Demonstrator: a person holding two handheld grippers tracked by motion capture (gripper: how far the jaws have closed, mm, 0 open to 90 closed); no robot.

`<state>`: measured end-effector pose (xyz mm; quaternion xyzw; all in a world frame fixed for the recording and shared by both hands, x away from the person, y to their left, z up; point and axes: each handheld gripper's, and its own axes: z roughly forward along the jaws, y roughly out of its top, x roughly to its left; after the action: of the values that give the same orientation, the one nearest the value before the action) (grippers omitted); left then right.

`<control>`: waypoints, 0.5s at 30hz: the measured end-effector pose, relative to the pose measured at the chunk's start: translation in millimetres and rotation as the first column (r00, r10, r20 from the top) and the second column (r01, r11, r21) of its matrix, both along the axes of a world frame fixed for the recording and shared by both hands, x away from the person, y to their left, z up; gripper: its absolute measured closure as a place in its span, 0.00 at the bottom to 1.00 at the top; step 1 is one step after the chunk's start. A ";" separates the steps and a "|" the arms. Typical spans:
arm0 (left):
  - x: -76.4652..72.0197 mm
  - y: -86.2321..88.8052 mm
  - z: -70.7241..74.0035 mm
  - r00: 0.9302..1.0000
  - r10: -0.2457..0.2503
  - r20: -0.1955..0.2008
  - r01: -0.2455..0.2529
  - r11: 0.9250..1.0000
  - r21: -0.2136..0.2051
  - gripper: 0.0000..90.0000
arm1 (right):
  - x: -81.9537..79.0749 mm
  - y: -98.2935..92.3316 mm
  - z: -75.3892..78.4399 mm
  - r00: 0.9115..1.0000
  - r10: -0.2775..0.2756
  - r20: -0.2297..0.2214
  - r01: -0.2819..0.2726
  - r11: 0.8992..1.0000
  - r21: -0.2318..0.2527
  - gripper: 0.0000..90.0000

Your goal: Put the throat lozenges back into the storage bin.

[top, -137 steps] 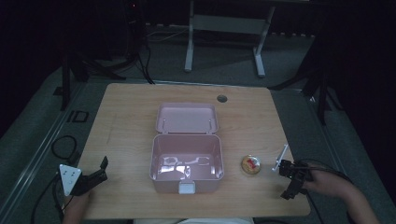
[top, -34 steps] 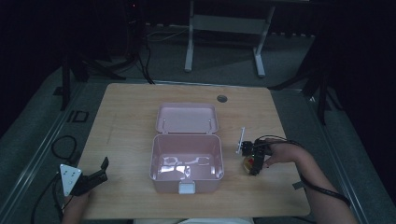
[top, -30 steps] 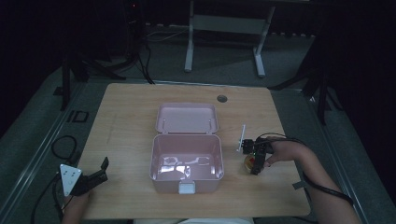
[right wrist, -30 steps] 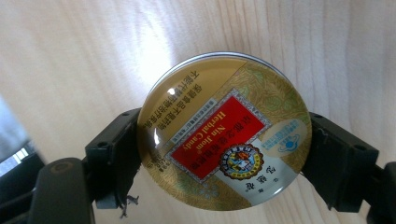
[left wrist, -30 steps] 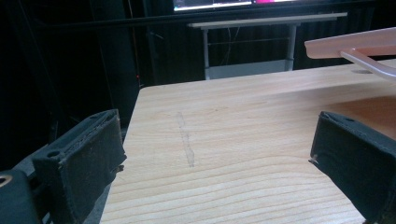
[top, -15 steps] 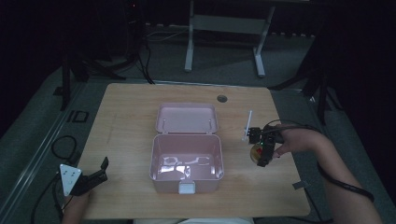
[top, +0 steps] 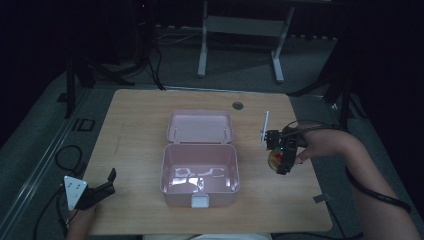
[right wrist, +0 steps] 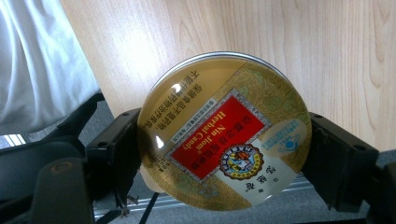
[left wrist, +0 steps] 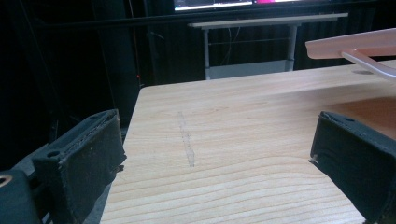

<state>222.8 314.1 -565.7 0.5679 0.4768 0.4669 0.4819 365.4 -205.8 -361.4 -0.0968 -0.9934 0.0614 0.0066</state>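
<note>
My right gripper (top: 281, 159) is shut on a round gold candy tin (right wrist: 224, 130) with a red "Herbal Candy" label; the tin sits clamped between the two black jaws, lifted above the wooden table (right wrist: 261, 37). In the high view the candy tin (top: 274, 159) hangs just right of the open pink box (top: 200, 170), whose lid (top: 200, 126) lies folded back. My left gripper (top: 102, 187) rests open near the table's front left corner, its fingers (left wrist: 84, 158) wide apart with bare wood between them.
A white stick (top: 264, 127) stands up from the right gripper's back. The pink box's edge (left wrist: 355, 44) shows in the left gripper view. A round grommet hole (top: 237, 106) lies behind the lid. White clothing (right wrist: 37, 65) hangs below the table edge.
The right gripper came in from the table's right edge, closed on the candy tin, and lifted it off the table. The left gripper stayed still.
</note>
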 end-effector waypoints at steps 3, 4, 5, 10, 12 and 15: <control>0.0 0.0 0.0 1.000 0.000 0.000 0.000 1.000 0.000 0.04 | 0.7 6.0 -3.2 1.000 0.017 -0.005 -0.016 1.000 0.007 0.22; 0.0 0.0 0.0 1.000 0.000 0.000 0.000 1.000 0.000 0.04 | 0.8 8.7 -3.9 1.000 0.021 -0.007 -0.021 1.000 0.008 0.22; 0.0 -0.1 0.0 1.000 0.000 0.000 0.000 1.000 0.000 0.04 | 0.8 11.6 -4.5 1.000 0.026 -0.008 -0.026 1.000 0.011 0.22; 0.0 0.1 -0.1 1.000 -0.002 0.001 0.002 1.000 -0.001 0.04 | -0.5 29.7 -5.8 0.998 0.062 -0.010 -0.061 0.998 0.024 0.22; 0.0 0.1 0.0 1.000 -0.003 0.001 0.003 1.000 0.000 0.04 | -1.0 35.9 -6.4 0.997 0.074 -0.006 -0.074 0.997 0.024 0.22; 0.0 0.3 0.0 1.000 -0.004 0.001 0.004 1.000 0.002 0.04 | -1.3 48.1 -7.4 0.996 0.094 -0.008 -0.094 0.995 0.032 0.22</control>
<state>222.8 314.5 -565.7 0.5693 0.4747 0.4667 0.4824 364.1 -157.8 -368.8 -0.0496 -0.9976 0.0463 0.0098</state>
